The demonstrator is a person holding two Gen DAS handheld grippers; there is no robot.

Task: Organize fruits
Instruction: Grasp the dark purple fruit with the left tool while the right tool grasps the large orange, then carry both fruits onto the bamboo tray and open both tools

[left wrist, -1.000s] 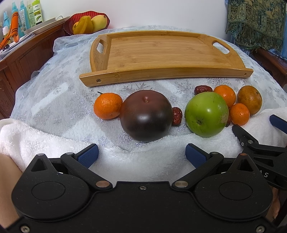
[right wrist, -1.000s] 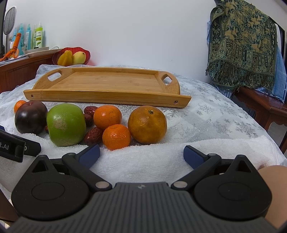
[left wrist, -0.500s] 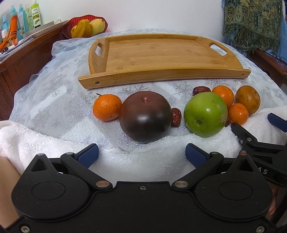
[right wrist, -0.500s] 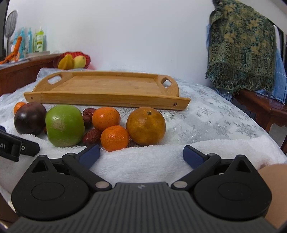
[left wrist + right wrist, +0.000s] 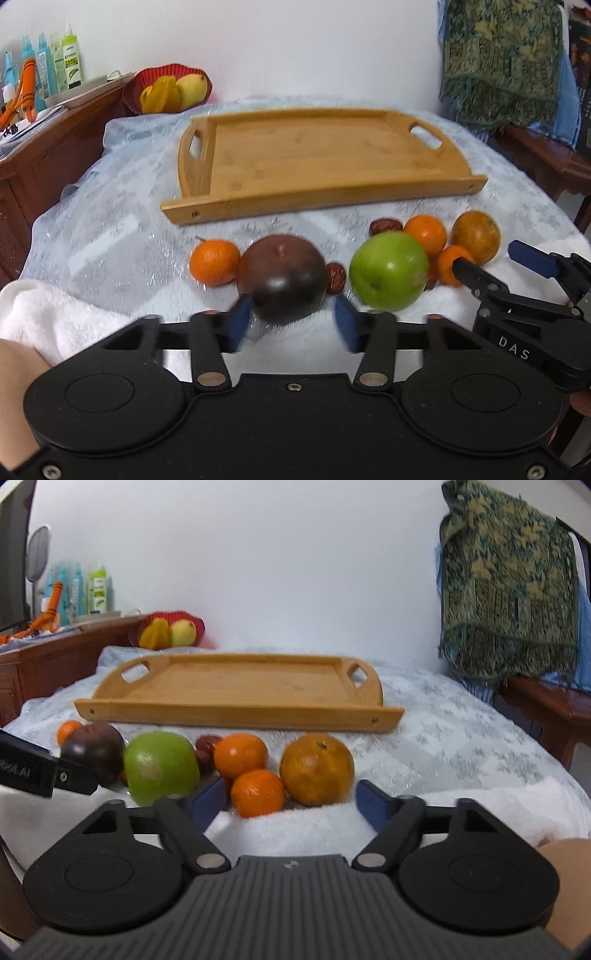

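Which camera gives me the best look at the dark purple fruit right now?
The left wrist view: the dark purple fruit sits centred and close, just ahead of the left claw. In the right wrist view it is far left, partly hidden behind the left claw's arm.

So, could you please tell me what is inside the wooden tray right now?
Nothing shows inside the tray: its floor is bare wood in both views. Only a thin strip behind the near rail is hidden in the right wrist view. All the fruit lies in front of it.

A plain white wall [image 5: 277, 572] stands behind. A dark wooden sideboard [image 5: 55, 147] on the left carries bottles [image 5: 55, 62]; a green patterned cloth [image 5: 506, 590] hangs at right.
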